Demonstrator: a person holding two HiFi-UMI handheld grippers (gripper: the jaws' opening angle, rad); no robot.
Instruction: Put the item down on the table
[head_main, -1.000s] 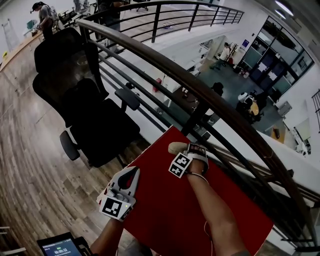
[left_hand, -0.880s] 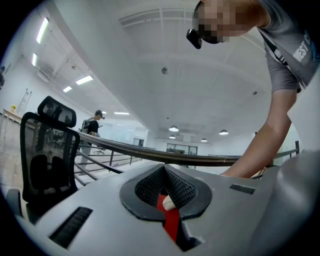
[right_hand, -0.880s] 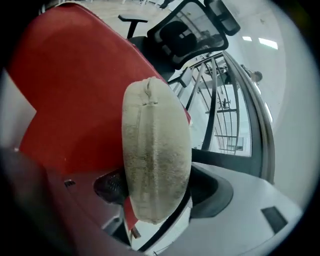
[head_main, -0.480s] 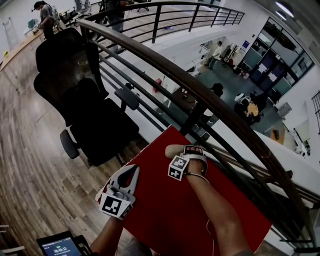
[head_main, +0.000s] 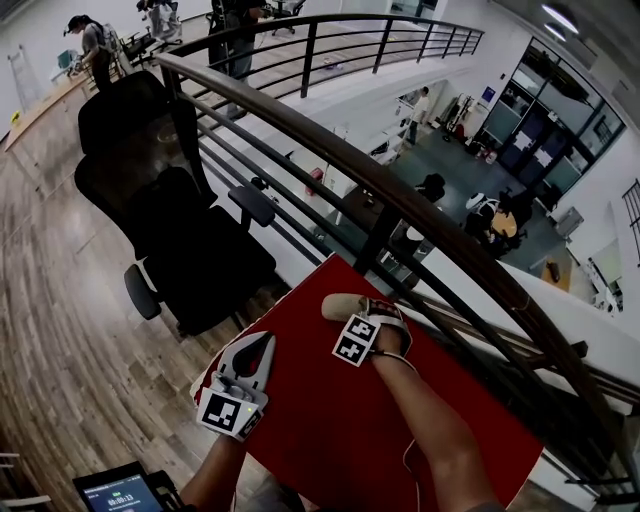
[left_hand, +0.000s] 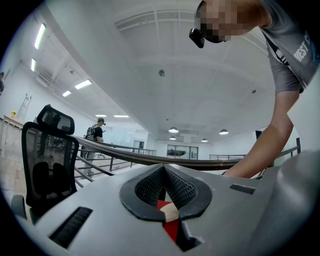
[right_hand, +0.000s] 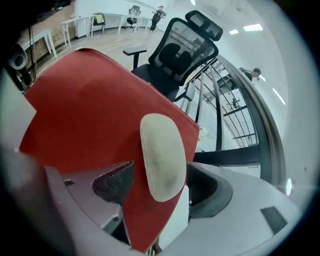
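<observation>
A beige oval item (head_main: 340, 305) lies on the red table (head_main: 330, 430) near its far corner. My right gripper (head_main: 362, 304) reaches around it from the right, jaws spread wide. In the right gripper view the item (right_hand: 161, 155) sits between the jaws of my right gripper (right_hand: 157, 182). Red cloth shows between it and the left pad (right_hand: 115, 181); the other pad is hidden behind it. My left gripper (head_main: 262, 346) rests at the table's left edge, its jaws meeting at the tip with nothing held. Through its jaws in the left gripper view (left_hand: 163, 172) a sliver of the beige item (left_hand: 171, 213) shows.
A black office chair (head_main: 170, 220) stands on the wood floor left of the table. A dark curved railing (head_main: 400, 190) runs right behind the table, with a drop to a lower floor beyond. A small screen (head_main: 120, 492) sits at the bottom left.
The right gripper and the oval item sit slightly farther left and lower in the head view than before. The left gripper has hardly moved.
</observation>
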